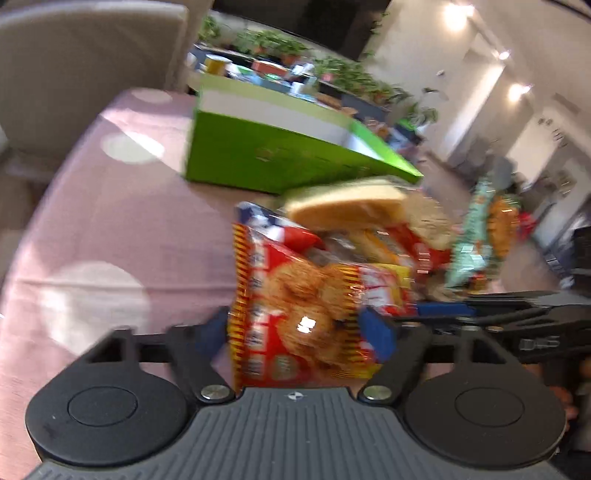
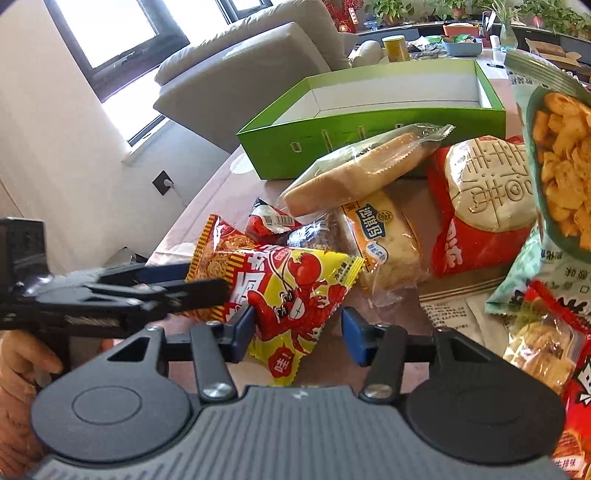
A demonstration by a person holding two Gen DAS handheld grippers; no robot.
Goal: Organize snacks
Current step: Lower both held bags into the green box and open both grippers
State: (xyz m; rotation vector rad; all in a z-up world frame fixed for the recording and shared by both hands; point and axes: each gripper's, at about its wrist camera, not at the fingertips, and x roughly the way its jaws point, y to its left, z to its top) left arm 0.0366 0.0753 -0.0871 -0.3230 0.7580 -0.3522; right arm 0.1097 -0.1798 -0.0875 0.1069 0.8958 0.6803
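My left view is blurred — my left tool brackets the red noodle packet, grip unclear. My right tool gapes around the lobster packet — green box open beyond.

Left wrist view: heavy motion blur over the snack packs and background; ceiling lights blown out upper right; pale sun patches on the tablecloth; a white glare spot on the red pack's foil. Right wrist view: sharp and bright, daylight from the window at upper left, overexposed there; print on the packs legible, soft shadows under them. Both views: strong fisheye bending, dark corners, green box edges curved.
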